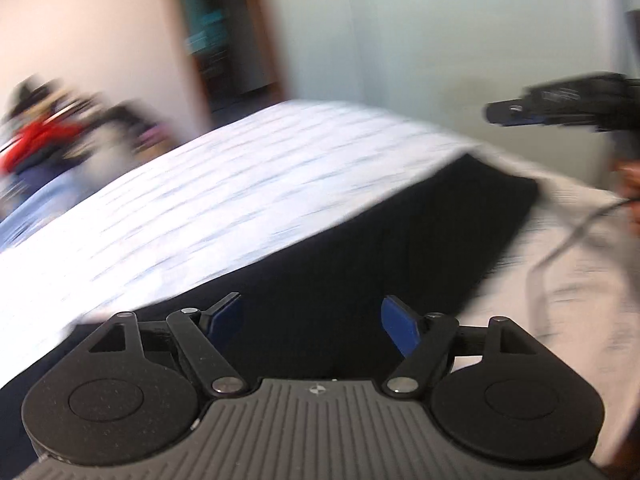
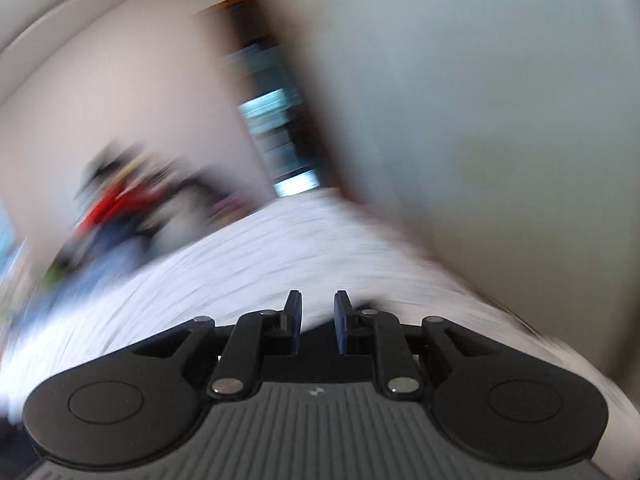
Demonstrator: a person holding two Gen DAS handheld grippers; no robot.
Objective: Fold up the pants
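Note:
The black pants lie flat on a white patterned bed sheet, stretching from near my left gripper toward the far right. My left gripper is open and empty, just above the near part of the pants. My right gripper has its blue pads a small gap apart with nothing between them; a dark bit of the pants shows behind the pads. The right gripper also shows in the left wrist view, raised above the bed at the far right. Both views are motion-blurred.
A pile of clothes with red and blue pieces lies at the far left of the bed. A doorway with shelves and a pale wall stand behind. A grey cable hangs at the right.

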